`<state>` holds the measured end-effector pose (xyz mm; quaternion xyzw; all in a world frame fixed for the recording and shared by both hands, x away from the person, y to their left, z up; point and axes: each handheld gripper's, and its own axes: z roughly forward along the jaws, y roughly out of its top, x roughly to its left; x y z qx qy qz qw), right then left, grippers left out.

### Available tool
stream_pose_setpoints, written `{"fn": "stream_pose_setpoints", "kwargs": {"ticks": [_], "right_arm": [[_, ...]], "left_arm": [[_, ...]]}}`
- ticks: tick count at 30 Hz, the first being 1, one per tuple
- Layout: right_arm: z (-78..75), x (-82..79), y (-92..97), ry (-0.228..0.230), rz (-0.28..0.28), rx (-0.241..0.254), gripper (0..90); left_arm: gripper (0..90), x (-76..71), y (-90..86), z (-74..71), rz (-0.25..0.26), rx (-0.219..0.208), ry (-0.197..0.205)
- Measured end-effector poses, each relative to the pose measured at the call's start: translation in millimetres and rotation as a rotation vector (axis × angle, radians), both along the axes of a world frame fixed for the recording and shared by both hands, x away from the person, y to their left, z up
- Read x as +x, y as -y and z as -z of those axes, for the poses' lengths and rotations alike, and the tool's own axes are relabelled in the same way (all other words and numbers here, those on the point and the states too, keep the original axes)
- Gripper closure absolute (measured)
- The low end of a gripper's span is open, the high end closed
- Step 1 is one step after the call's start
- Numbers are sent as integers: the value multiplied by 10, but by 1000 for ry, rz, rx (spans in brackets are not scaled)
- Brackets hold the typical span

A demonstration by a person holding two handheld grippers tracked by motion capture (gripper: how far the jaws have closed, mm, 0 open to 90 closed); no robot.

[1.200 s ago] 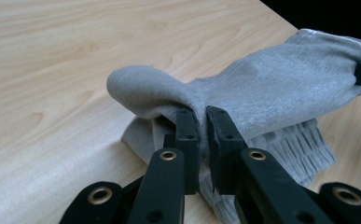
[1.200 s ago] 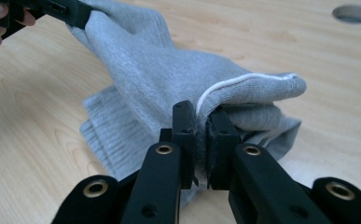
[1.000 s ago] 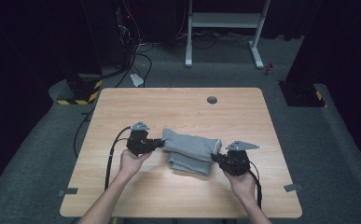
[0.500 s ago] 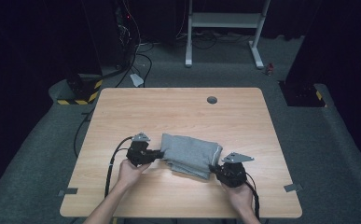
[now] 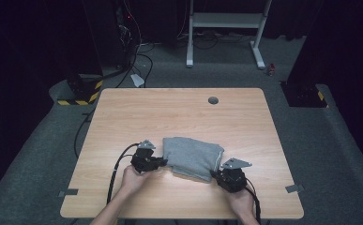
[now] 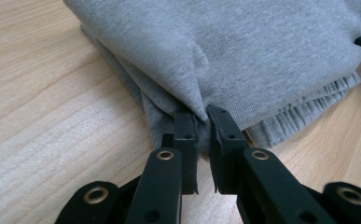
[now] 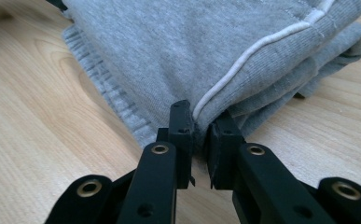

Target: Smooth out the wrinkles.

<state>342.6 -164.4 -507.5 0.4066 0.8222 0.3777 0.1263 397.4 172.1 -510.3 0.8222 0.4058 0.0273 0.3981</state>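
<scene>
- High view: left claw (image 5: 159,163) is pinching the grey cloth (image 5: 193,157) at its left edge, jaws nearly closed on fabric.
- Right claw (image 5: 215,174) is clamping the cloth's near right corner, jaws nearly closed too.
- Cloth is lying folded between both claws on the table (image 5: 179,112), stretching beyond them.

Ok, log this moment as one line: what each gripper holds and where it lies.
left gripper: shut on grey garment | right gripper: shut on grey garment | garment: folded, on table
</scene>
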Motion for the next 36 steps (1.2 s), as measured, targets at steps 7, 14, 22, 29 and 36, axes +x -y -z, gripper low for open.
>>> {"fn": "stream_pose_setpoints", "kwargs": {"ticks": [7,14,22,29,36], "right_arm": [[-2,73,30,21,18,-37,817],[-8,278,95,26,56,-62,816],[-39,498,102,29,65,-107,815],[-53,739,76,35,64,-129,813],[-38,903,111,17,94,-94,789]], "left_arm": [[821,-16,42,27,-14,-36,-32],[820,-1,152,41,-44,-36,-12],[816,69,215,61,-101,-41,10],[815,206,220,98,-151,-66,20],[794,309,248,108,-186,-84,0]]}}
